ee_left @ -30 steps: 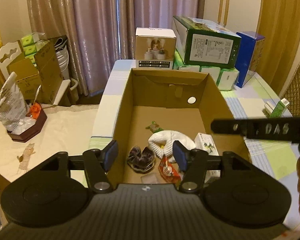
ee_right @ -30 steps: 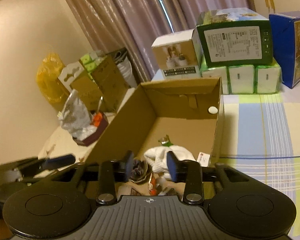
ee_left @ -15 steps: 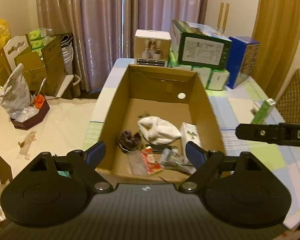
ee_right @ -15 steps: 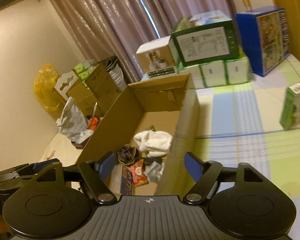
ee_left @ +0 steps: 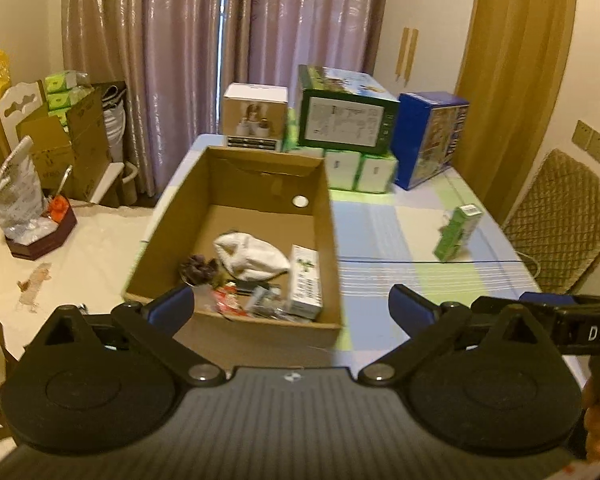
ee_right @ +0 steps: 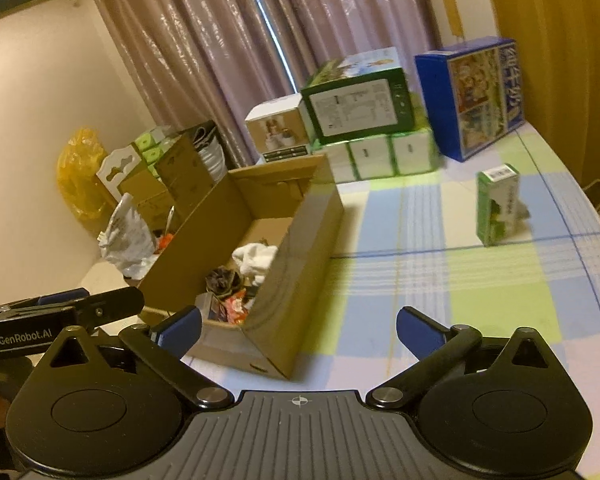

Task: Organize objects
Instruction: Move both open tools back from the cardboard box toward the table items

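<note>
Left wrist view: the left hand-held gripper (ee_left: 290, 307) hangs above the near end of an open brown cardboard box (ee_left: 332, 236), its blue-padded jaws spread wide and empty. A second ago the jaws were narrow and low over the box contents; they have since opened and pulled back, so whatever was carried now lies in the box. Inside, at the near end, sit a crumpled white cloth (ee_left: 252, 255), a dark bunched item (ee_left: 198, 270), a red snack wrapper (ee_left: 228, 302) and a long white carton with green print (ee_left: 305, 282). The box rests on a bench covered by a checked blue, green and white cloth (ee_left: 400, 240). Far to the right, well apart from the box, a small green and white carton (ee_left: 456, 232) stands alone on the bench. The right hand-held gripper (ee_left: 540, 312) shows at the right edge.

Right wrist view: the right hand-held gripper (ee_right: 298, 326) is also wide open and holds nothing, and has drawn back from the cardboard box (ee_right: 304, 248), which now sits to its left. It faces open bench (ee_right: 420, 280), with the small green and white carton (ee_right: 496, 204) upright at far right. Stacked boxes (ee_right: 360, 108) line the far edge by the curtain.

Judging by this, one drop-off looks finished, and the lone carton seems the likely next item to collect.
</note>
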